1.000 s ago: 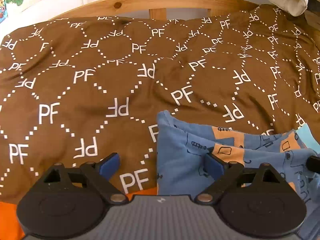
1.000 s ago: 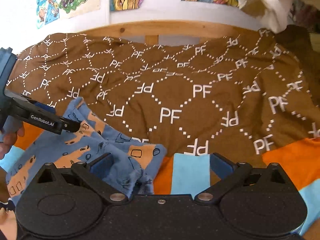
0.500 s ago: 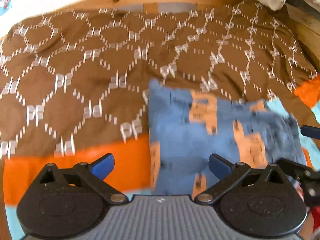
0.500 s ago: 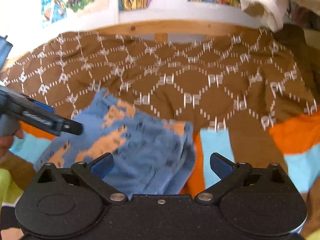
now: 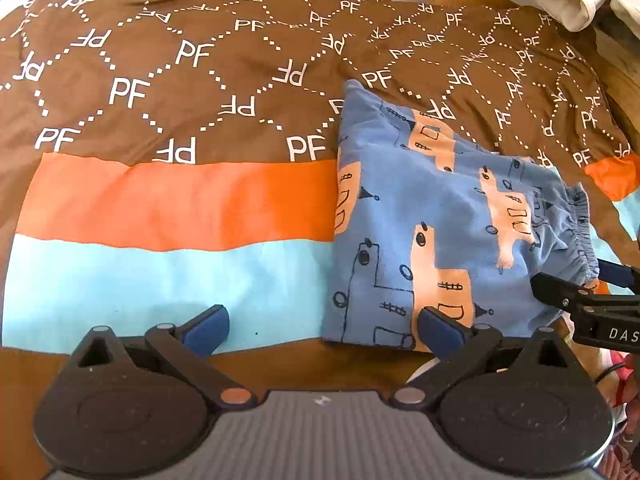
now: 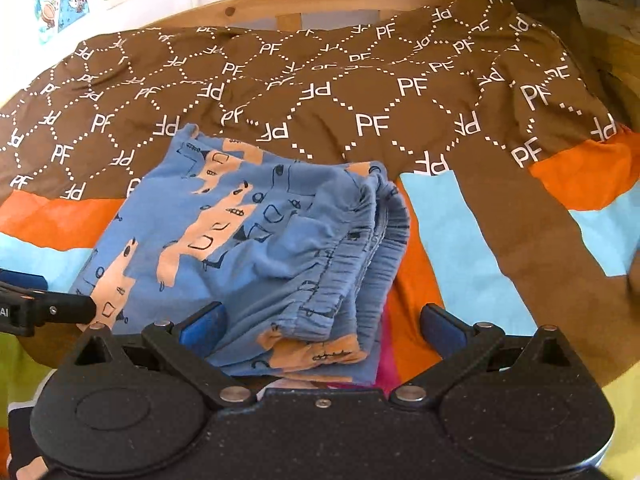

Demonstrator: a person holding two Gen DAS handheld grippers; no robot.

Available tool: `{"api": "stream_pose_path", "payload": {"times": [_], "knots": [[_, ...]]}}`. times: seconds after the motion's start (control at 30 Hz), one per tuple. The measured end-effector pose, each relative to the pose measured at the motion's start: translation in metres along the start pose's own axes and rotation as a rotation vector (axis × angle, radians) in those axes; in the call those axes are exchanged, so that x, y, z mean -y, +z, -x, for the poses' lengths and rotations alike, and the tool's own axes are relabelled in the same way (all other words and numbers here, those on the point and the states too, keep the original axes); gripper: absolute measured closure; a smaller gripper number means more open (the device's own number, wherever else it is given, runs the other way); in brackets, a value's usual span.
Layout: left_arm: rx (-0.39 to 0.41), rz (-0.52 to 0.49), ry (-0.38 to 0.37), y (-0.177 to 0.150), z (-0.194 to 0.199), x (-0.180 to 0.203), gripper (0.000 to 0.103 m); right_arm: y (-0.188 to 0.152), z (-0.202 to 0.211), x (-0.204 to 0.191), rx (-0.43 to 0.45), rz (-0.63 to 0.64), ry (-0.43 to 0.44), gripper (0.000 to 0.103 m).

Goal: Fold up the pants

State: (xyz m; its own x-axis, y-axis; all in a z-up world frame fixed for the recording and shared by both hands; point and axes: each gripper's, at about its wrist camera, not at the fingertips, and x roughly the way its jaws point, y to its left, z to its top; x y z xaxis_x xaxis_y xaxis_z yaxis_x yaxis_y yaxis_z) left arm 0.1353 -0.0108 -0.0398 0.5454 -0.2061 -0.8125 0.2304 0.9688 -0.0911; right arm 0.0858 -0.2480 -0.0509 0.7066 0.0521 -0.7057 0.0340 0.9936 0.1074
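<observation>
Blue pants (image 5: pixel 440 216) with peach animal prints lie folded in a compact stack on the brown, orange and pale-blue bedspread (image 5: pixel 168 200), elastic waistband toward the right gripper (image 6: pixel 320 330). Both the left gripper (image 5: pixel 320 330) and the right one stand wide apart, holding nothing.

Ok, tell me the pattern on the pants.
The pants are blue with peach animal shapes and dark line doodles; the left wrist view shows it best.
</observation>
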Motion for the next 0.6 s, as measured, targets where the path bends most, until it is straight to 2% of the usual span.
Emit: {"api": "stream_pose_path", "payload": {"times": [0.37,0.6], "knots": [[-0.018,-0.026,0.046,-0.012,0.010,0.005,0.000,0.006,0.003,-0.006,-0.051,-0.032,-0.045,0.001],[-0.043,0.015,0.056,-0.018,0.023,-0.002,0.000,0.004,0.011,-0.014,-0.116,0.011,-0.015,0.001]]}}
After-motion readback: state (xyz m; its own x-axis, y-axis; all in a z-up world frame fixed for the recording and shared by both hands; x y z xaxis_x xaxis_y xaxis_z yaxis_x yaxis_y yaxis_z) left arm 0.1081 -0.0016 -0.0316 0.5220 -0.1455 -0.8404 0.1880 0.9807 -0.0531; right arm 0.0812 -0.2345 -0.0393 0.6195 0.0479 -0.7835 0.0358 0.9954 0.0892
